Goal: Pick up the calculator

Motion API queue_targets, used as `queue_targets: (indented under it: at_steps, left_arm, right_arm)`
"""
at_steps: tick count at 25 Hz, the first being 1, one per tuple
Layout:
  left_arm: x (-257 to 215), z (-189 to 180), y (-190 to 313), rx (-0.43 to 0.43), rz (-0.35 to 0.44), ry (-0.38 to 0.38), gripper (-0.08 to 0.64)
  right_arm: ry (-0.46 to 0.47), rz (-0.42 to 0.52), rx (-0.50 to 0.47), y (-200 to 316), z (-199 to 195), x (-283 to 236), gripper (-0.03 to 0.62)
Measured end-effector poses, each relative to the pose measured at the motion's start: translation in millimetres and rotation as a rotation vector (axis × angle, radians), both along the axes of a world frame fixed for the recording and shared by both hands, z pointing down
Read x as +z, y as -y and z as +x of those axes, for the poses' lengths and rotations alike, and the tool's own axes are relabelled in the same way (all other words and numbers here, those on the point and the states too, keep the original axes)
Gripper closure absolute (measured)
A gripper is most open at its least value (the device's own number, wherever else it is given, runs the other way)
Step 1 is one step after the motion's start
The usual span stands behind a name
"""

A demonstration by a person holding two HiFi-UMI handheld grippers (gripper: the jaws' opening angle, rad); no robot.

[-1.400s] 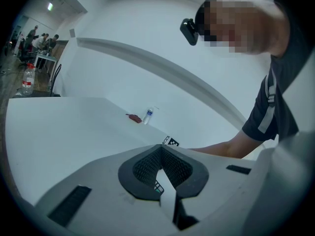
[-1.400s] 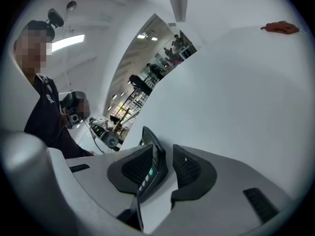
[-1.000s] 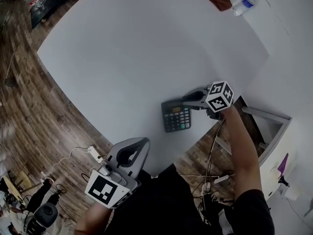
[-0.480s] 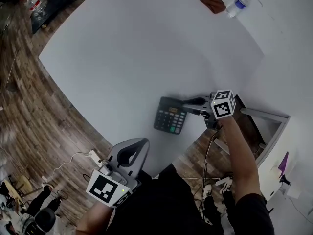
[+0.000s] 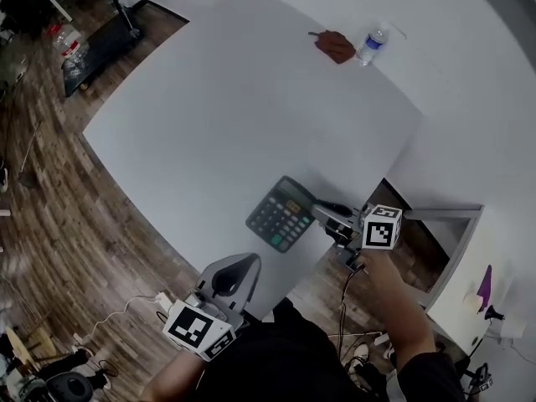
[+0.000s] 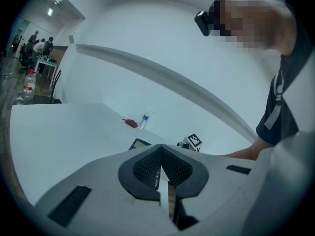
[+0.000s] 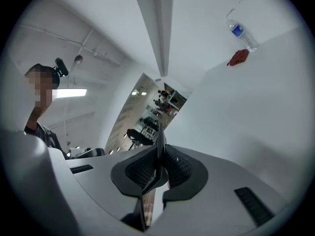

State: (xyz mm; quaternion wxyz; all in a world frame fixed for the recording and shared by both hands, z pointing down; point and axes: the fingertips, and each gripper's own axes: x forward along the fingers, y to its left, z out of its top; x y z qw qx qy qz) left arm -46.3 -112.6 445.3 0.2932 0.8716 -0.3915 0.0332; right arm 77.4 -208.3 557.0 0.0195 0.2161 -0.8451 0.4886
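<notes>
Since a second ago, the calculator (image 5: pixel 280 214) has been swung round and drawn towards the near edge of the surface (image 5: pixel 218 99). It is now seen at a skew rather than square to that edge. The right tongs (image 5: pixel 325 218) are clamped on it. In the right gripper view its body is seen edge-on as a thin dark blade (image 7: pixel 158 151) pinched between the two pads.

From the grip, the calculator's long axis runs out to the left and slightly down in the head view, with the display end towards the right tongs and the keys away from them. It hangs over the near part of the surface. It is judged to be raised and canted, though whether its far corner is fully clear of the surface cannot be told.

The left tongs (image 5: pixel 234 266) are held together on nothing. They are kept lower and closer to the person, near the calculator's near corner but apart from it. In the left gripper view the calculator (image 6: pixel 140 144) is seen ahead, beyond the closed pads.

The coming move is judged to turn on the right-hand grip alone. With the weight carried out to one side of the pinch, some droop at the key end is to be expected as it is lifted. A bottle (image 5: pixel 371 44) and a reddish-brown object (image 5: pixel 337 47) lie well apart at the far edge and are not concerned.
</notes>
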Motion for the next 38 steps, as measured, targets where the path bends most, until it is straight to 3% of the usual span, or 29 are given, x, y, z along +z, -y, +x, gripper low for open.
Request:
queue_targets:
  at_steps: [5,17,38]
  left_arm:
    - [-24.4,11.9,-14.0,0.011,0.043,-0.012,0.554]
    - [-75.7,31.9,-36.6,0.029,0.151,-0.032,0.554]
    - [-181.7,19.1,-87.6,0.003,0.373,-0.109,0.554]
  right_arm:
    - [0.022,0.024,0.08,-17.6,13.6,-45.4,0.538]
    - [0.05,0.136,0.155,-40.1,41.1,-135.5,0.538]
    - [0.144,0.314,0.181,-129.5,50.8,-265.1,0.538]
